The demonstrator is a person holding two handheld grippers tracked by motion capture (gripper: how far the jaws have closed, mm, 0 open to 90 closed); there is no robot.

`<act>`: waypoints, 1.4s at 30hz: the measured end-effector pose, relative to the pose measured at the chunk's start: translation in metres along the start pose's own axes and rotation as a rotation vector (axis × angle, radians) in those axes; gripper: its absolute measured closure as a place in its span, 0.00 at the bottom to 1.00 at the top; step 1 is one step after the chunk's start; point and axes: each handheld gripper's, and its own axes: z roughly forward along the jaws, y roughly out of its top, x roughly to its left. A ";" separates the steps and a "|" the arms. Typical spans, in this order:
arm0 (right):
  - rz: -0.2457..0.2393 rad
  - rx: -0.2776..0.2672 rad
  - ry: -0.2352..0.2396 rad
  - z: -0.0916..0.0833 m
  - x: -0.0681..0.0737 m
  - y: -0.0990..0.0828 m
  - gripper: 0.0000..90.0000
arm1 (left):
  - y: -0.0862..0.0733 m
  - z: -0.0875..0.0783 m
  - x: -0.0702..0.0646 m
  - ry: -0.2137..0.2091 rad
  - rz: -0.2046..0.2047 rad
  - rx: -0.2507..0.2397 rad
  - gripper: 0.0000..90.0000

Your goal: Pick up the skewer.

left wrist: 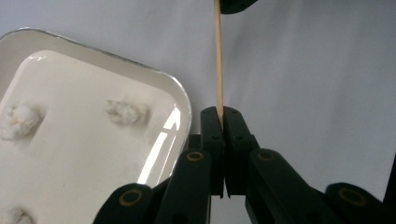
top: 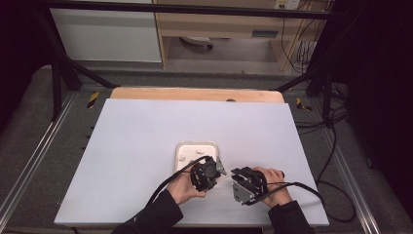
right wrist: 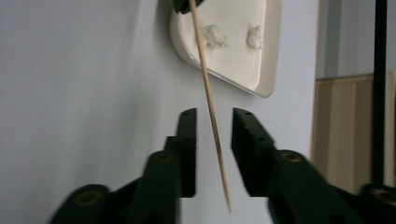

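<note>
High view: both hands meet low on the white tabletop point(top: 146, 146), just below a small white tray point(top: 181, 146). The left gripper point(top: 220, 168) sits at the tray's near right corner and the right gripper point(top: 237, 171) faces it from just beside; the skewer between them is too thin to make out here.

Left gripper view: the left gripper point(left wrist: 223, 114) is closed on a thin wooden skewer point(left wrist: 218, 60), pinching its end between the two black jaws. The skewer runs straight up the picture toward a dark part at the top edge, probably the other gripper. The tray point(left wrist: 182, 100) lies to the left, holding a few small white fluffy lumps point(left wrist: 125, 112), perhaps cotton or marshmallow.

Right gripper view: the right gripper point(right wrist: 214, 123) stands open, its jaws apart with the skewer point(right wrist: 210, 107) passing through the gap, touching neither that I can see. The pointed tip reaches below the jaws. The tray point(right wrist: 268, 56) shows behind.

This looks like a handover or a two-ended hold. To do it well, I would centre the skewer in the gap, close gently and squarely across it, and keep the left grip firm until the right has it, without bending the thin wood.
</note>
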 end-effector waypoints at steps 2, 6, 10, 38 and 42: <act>0.105 -0.012 -0.001 -0.002 -0.003 -0.003 0.67 | -0.005 -0.003 0.003 0.015 -0.016 -0.009 0.98; 0.266 -0.035 -0.011 -0.006 -0.008 -0.011 0.52 | -0.013 -0.009 0.007 0.030 -0.037 -0.018 0.98; 0.434 -0.058 -0.005 -0.008 -0.009 -0.019 0.40 | -0.025 -0.017 0.011 0.041 -0.053 -0.042 0.98; 1.165 -0.089 0.124 0.002 -0.017 -0.035 0.01 | -0.140 -0.058 0.024 0.185 -0.323 -0.346 0.98; 1.182 -0.106 0.134 0.008 -0.025 -0.026 0.01 | -0.151 -0.060 0.023 0.197 -0.349 -0.372 0.98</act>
